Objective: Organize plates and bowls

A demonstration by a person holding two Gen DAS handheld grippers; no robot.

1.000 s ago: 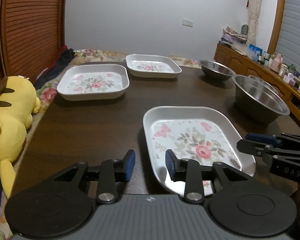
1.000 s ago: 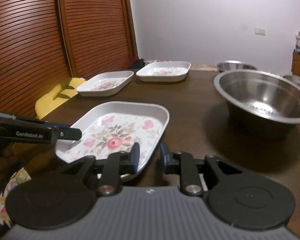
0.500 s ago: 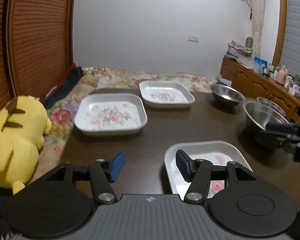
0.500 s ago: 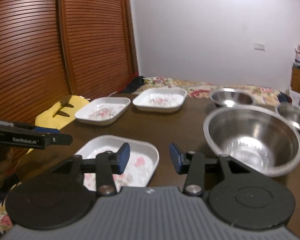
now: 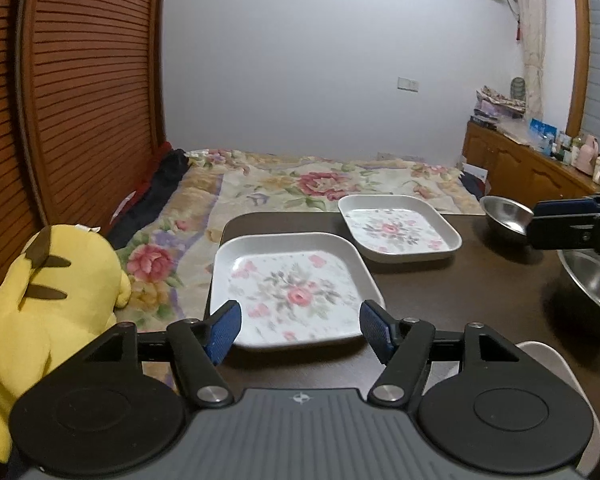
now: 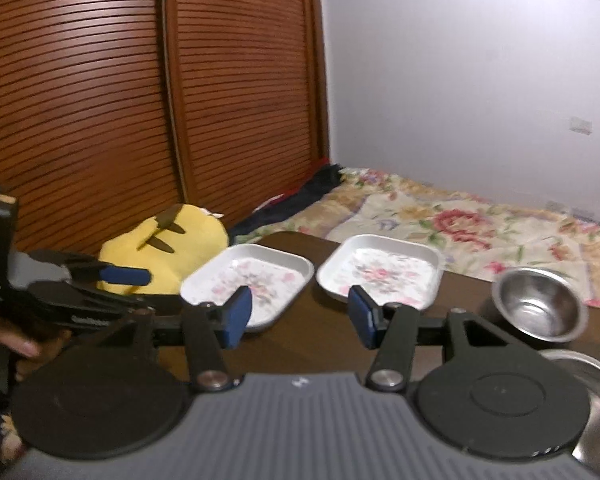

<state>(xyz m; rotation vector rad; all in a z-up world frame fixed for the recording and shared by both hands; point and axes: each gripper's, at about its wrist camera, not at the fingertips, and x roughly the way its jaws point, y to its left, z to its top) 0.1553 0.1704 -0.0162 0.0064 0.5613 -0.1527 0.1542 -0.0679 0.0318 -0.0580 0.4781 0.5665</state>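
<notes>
Both tools empty: left tool (image 5: 300, 330) has its jaws wide apart, just short of the near floral plate (image 5: 294, 288), and right tool (image 6: 299, 317) is equally spread, hovering above the dark surface (image 6: 324, 344) on the near side of that plate. Beyond the near floral plate sits the second floral plate (image 5: 398, 227), with the small steel bowl (image 6: 540, 308) further right of it and a big steel bowl (image 5: 592, 286) closer in on the right. Plates look light, stiff, glossy, likely slippery and chippable, so I'd pinch the raised rim at the near edge; the bowls' thin rolled lip is the obvious hold.
</notes>
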